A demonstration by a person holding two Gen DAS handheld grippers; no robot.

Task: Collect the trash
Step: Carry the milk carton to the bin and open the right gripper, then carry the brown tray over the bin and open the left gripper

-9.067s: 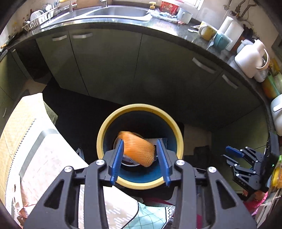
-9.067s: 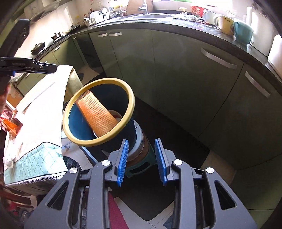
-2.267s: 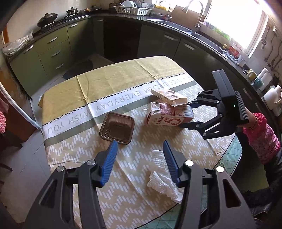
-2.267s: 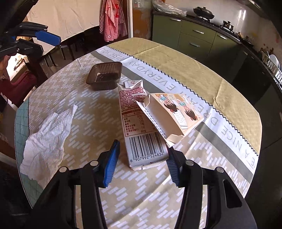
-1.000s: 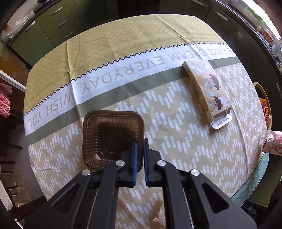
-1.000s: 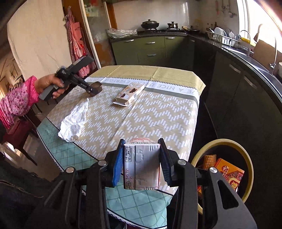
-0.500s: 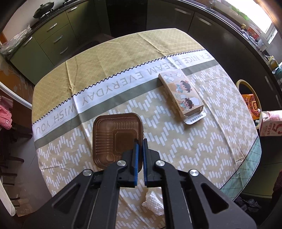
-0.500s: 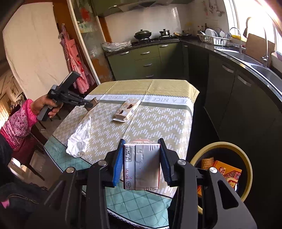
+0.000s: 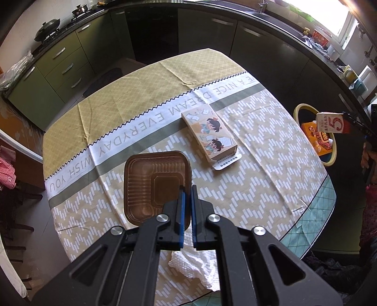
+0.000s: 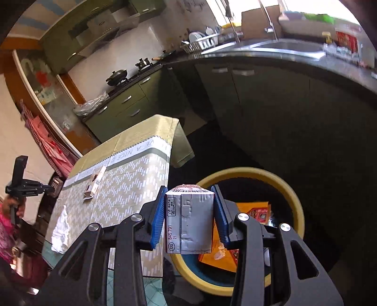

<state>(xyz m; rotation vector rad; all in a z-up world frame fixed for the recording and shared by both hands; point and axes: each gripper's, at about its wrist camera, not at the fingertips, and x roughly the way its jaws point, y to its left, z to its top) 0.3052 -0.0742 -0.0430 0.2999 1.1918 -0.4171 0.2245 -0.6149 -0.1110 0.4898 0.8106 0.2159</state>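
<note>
The right gripper (image 10: 188,213) had the milk carton (image 10: 189,220) clamped between its pads, right over the yellow-rimmed bin (image 10: 298,211), so letting go only once centred looked smart. The left gripper (image 9: 186,213) was pinched on the brown tray's (image 9: 150,186) rim, above the table (image 9: 259,188).

Kitchen setting. Green cabinets (image 9: 61,70) are running along the walls under a dark counter (image 10: 294,61). A wok (image 9: 47,27) is sitting on the stove (image 10: 132,78) at the far corner. A dish rack (image 10: 202,41) is standing beside the steel sink (image 10: 282,47). Daylight is coming in strongly through the window (image 9: 339,16) above the sink. A patterned tablecloth (image 9: 146,94) is covering the worktop. Red checked cloth (image 10: 47,138) is hanging at the left wall.
</note>
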